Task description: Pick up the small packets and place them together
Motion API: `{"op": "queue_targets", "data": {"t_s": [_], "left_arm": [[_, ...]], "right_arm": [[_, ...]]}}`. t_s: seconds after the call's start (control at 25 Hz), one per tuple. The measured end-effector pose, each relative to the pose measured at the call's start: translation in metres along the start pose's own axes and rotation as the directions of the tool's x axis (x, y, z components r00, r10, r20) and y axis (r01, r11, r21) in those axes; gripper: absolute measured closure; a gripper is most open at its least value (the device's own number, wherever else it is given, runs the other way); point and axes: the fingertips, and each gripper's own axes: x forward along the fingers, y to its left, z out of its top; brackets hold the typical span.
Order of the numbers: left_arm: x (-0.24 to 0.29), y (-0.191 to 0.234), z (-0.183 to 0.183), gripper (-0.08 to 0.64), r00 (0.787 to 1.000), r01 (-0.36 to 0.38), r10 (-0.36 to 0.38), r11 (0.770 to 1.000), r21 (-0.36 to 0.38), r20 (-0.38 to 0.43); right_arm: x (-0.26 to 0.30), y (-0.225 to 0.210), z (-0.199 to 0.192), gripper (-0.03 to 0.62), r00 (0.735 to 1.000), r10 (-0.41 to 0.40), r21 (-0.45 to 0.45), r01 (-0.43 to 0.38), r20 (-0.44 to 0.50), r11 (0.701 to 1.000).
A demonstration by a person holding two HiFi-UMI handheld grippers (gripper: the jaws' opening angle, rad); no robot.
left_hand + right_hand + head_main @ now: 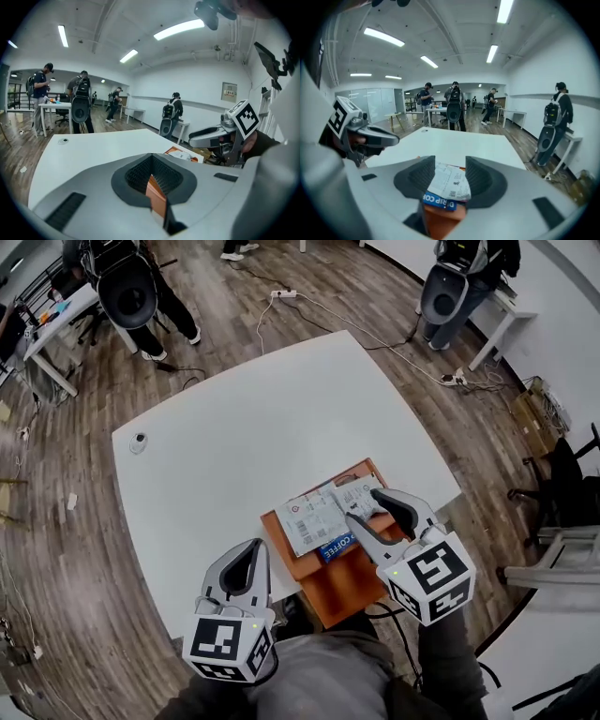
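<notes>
**Right gripper [364, 504] open over the gathered packets; left gripper [254, 547] closed and empty**

Head view: The grey right gripper carries a white cube with black square markers. It reaches over a flat orange rectangular tray [345, 596] lying at the near edge of a white square table [244, 427]. Its two jaws are spread apart just above the packets and press on nothing. On the tray lie flat white paper packets with printed labels [314, 519], overlapping one another. A blue packet with white lettering [336, 546] peeks out from under them on the near side. The grey left gripper sits at the lower left, just beside the tray's left edge, with its jaw tips together. A small round grey object [138, 442] lies well apart, near the table's left edge.

Left gripper view: The left gripper [151, 157] has its jaws meeting at the tips with nothing clamped. A sliver of the orange tray [157, 197] shows through the hollow between them. At the right, the right gripper [194, 138] hangs over the tray, above the white table [93, 145].

Right gripper view: The right gripper [449, 165] has its dark ribbed pads on either side of the white paper packets [450, 183], not pinching them. The blue packet [439, 200] lies under their near edge, with the orange tray [440, 222] beneath. The left gripper [391, 138] shows at the left. People wearing backpacks [454, 105] stand beyond the table.
</notes>
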Motion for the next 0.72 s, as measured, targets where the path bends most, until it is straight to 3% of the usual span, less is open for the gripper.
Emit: {"op": "queue_targets", "data": {"t_s": [0.16, 0.4, 0.48, 0.6, 0.72], "left_arm": [[-0.003, -0.012, 0.015, 0.563, 0.998, 0.044, -0.045, 0.999, 0.03, 0.036], [-0.006, -0.027, 0.06, 0.563, 0.982, 0.098, -0.122, 0.982, 0.162, 0.147], [-0.009, -0.035, 0.067, 0.563, 0.976, 0.109, -0.139, 0.978, 0.178, 0.166], [-0.015, -0.047, 0.071, 0.563, 0.97, 0.135, -0.169, 0.972, 0.194, 0.172], [-0.018, -0.055, 0.072, 0.563, 0.965, 0.152, -0.191, 0.966, 0.21, 0.177]], "right_arm": [[-0.021, 0.025, 0.024, 0.388, 0.984, 0.047, 0.086, -0.063, 0.17, 0.994], [-0.046, 0.062, 0.058, 0.405, 0.924, 0.049, 0.121, -0.102, 0.379, 0.987], [-0.052, 0.068, 0.062, 0.457, 0.909, 0.038, 0.134, -0.102, 0.415, 0.986], [-0.06, 0.071, 0.068, 0.588, 0.89, 0.004, 0.144, -0.078, 0.455, 0.987], [-0.068, 0.069, 0.075, 0.588, 0.876, -0.023, 0.147, -0.055, 0.482, 0.988]]}}
